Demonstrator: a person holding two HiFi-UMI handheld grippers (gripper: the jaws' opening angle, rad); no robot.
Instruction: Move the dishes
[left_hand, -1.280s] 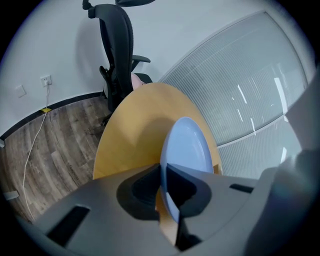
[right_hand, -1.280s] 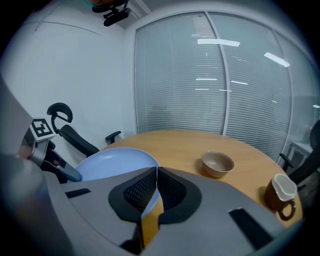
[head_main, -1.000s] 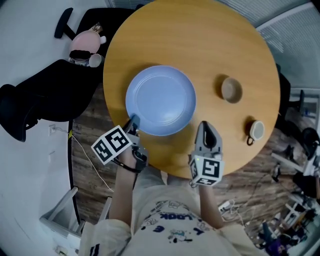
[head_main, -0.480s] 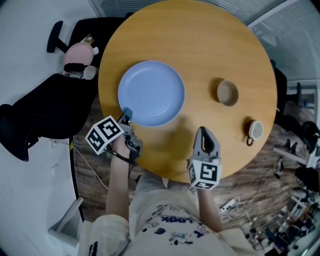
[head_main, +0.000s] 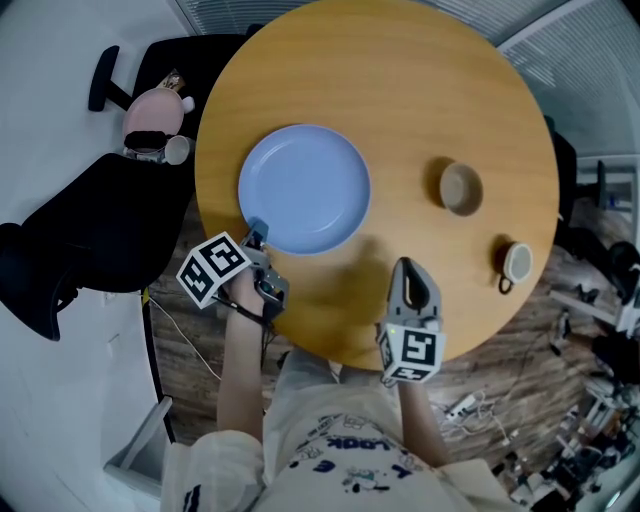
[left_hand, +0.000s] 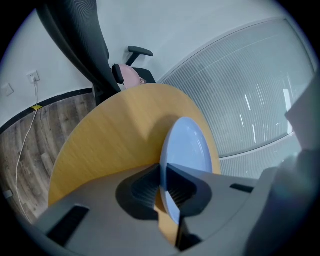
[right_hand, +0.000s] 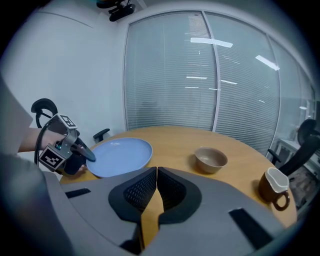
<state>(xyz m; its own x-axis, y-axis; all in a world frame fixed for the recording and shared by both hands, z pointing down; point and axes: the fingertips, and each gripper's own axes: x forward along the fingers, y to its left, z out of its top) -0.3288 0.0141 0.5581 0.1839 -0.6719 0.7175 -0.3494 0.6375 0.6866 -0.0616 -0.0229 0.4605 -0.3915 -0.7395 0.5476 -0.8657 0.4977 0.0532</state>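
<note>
In the head view, the left gripper (head_main: 253, 232) is pinching the near rim of the blue plate (head_main: 304, 188), which is lying on the round worktop (head_main: 400, 80). A brown bowl (head_main: 461, 187) and a mug (head_main: 517, 263) are sitting well apart to its right. The left gripper view is showing the fingers clamping that rim, with a black chair (left_hand: 75, 45) standing beyond. In the right gripper view, the right gripper (right_hand: 155, 187) is hovering over the worktop, its fingers pressed together and holding nothing.

Head view: overhead, steeply down from above the table's (head_main: 400, 90) near edge, whole top in frame. Left gripper view: very close, low at the near-left edge, sighting along the plate (left_hand: 187, 145) rim. Right gripper view: low at the near edge, facing across to the blinds (right_hand: 170, 75). All three share the plate.
</note>
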